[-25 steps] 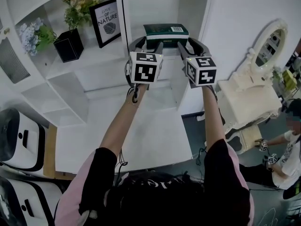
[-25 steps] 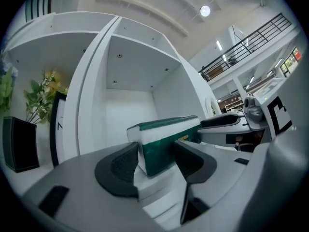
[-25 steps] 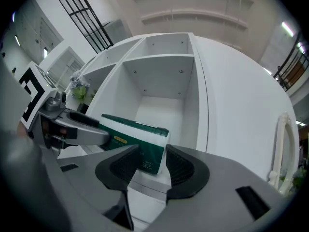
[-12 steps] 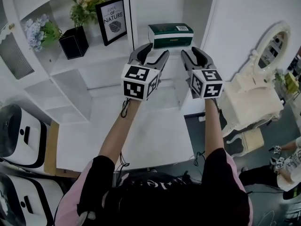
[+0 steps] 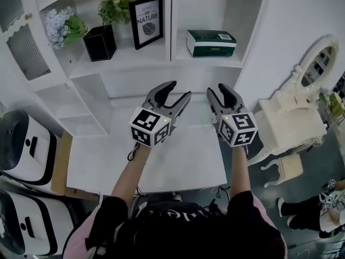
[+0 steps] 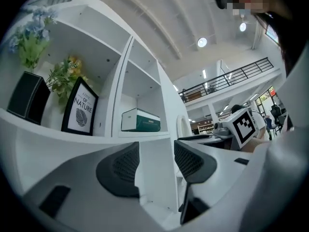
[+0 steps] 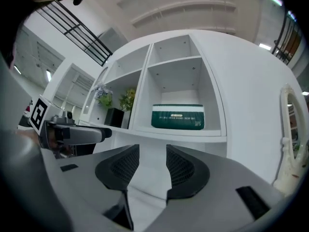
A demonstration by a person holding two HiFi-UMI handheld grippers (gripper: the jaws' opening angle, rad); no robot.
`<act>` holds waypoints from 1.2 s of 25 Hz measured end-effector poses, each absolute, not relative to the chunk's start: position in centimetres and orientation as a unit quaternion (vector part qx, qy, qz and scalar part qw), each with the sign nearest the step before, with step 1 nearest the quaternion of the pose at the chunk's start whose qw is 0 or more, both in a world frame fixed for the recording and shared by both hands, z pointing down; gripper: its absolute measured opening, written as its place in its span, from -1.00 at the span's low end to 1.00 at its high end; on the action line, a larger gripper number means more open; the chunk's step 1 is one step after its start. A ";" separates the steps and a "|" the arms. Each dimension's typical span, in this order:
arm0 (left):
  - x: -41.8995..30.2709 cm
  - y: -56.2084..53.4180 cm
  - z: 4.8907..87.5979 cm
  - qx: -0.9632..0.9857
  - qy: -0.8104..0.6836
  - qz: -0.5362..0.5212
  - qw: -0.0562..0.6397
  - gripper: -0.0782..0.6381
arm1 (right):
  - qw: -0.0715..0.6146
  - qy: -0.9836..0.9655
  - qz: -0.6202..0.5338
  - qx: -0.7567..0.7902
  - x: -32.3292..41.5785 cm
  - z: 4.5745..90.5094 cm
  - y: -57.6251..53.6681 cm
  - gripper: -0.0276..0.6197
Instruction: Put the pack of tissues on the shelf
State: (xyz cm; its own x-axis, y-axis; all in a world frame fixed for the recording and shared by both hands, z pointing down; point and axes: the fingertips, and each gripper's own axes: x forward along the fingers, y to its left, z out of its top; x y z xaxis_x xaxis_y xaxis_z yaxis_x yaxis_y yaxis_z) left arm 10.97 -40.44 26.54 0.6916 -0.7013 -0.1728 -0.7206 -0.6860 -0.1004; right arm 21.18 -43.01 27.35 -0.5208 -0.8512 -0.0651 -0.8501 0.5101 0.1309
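The pack of tissues [image 5: 211, 42], dark green with a white band, lies flat in the right-hand compartment of the white shelf [image 5: 161, 63]. It also shows in the left gripper view [image 6: 140, 120] and in the right gripper view [image 7: 177, 116]. Both grippers hang over the white table, well short of the shelf and apart from the pack. My left gripper [image 5: 178, 89] is open with nothing between its jaws [image 6: 157, 161]. Beside it, my right gripper [image 5: 222, 90] is open and empty too [image 7: 153, 166].
The left compartment holds a black pot of flowers [image 5: 100, 41], a framed print [image 5: 148, 21] and pale blue flowers [image 5: 60, 25]. The white table [image 5: 178, 163] lies under the grippers. A white vanity with an oval mirror [image 5: 315, 63] stands at the right, and white machines [image 5: 21, 155] at the left.
Both grippers have drawn back from the shelf toward the person and come down over the table. The pack of tissues has stayed in its compartment.
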 end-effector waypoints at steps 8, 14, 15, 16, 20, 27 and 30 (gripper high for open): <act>6.5 -34.2 32.6 -0.933 0.351 0.045 0.069 -0.13 | 0.017 -0.884 -0.042 0.464 16.0 32.6 -37.7 -0.36; 1.1 -29.9 36.0 -0.934 0.352 0.029 0.044 -0.13 | 0.017 -0.895 -0.009 0.445 11.1 35.3 -34.1 -0.36; 0.1 -29.1 36.4 -0.934 0.354 0.028 0.040 -0.13 | 0.019 -0.897 -0.006 0.441 10.0 35.7 -33.4 -0.36; -1.0 -28.2 36.8 -0.933 0.356 0.027 0.035 -0.14 | 0.021 -0.899 -0.003 0.437 9.0 36.1 -32.6 -0.36; -5.5 -25.0 38.2 -0.930 0.366 0.026 0.018 -0.18 | 0.022 -0.903 0.016 0.429 4.6 37.8 -29.4 -0.36; -12.7 -19.5 40.7 -0.929 0.370 0.018 0.002 -0.32 | 0.022 -0.901 0.043 0.432 -1.9 40.3 -22.9 -0.36; -14.6 -17.6 42.0 -0.932 0.362 0.015 -0.011 -0.36 | 0.026 -0.896 0.051 0.441 -3.7 41.2 -20.4 -0.36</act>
